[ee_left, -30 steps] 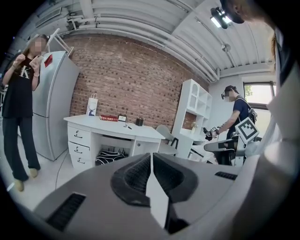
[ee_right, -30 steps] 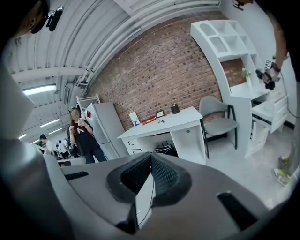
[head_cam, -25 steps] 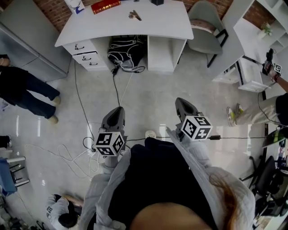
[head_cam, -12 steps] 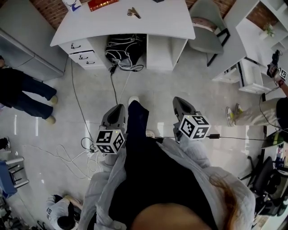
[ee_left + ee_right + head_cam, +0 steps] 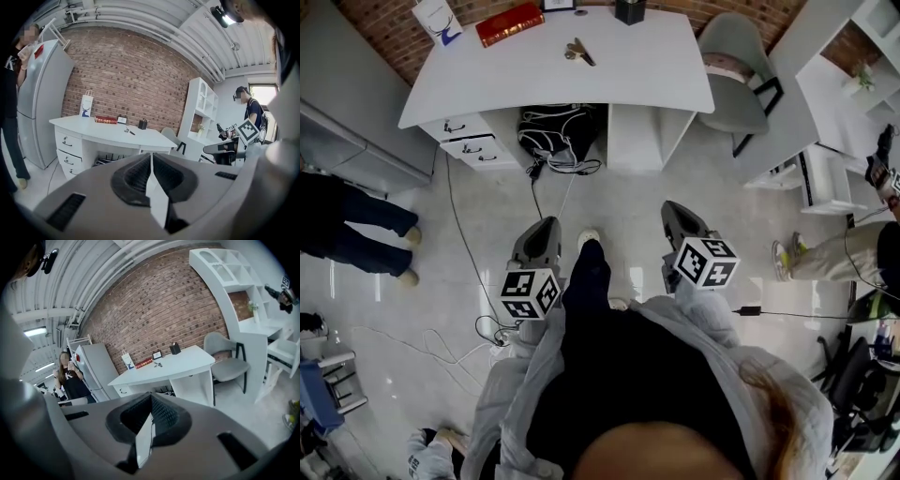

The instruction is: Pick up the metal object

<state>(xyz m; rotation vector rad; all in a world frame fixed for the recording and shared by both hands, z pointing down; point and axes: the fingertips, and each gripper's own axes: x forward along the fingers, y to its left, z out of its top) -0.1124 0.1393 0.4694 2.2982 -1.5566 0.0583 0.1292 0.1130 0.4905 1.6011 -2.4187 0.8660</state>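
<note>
The metal object [image 5: 577,51] lies flat on the white desk [image 5: 647,66], in the desk's back half near the middle. In the head view its long axis runs from 10 o'clock to 4 o'clock. The thicker, brownish end is toward 10 and the slim dark end points toward 4. It is too small to tell what tool it is.

A red book [image 5: 510,23] lies at its 10 o'clock and a black pen holder [image 5: 629,9] at its 1 o'clock. A grey chair [image 5: 733,75] stands at the desk's 3 o'clock side.

The left gripper [image 5: 546,228] and right gripper [image 5: 675,208] are over the floor, well apart from the desk, and both point toward 12 o'clock. The object sits at about 12 o'clock from the left gripper and 11 o'clock from the right. Each claw has its jaws pressed together with nothing between them.
</note>
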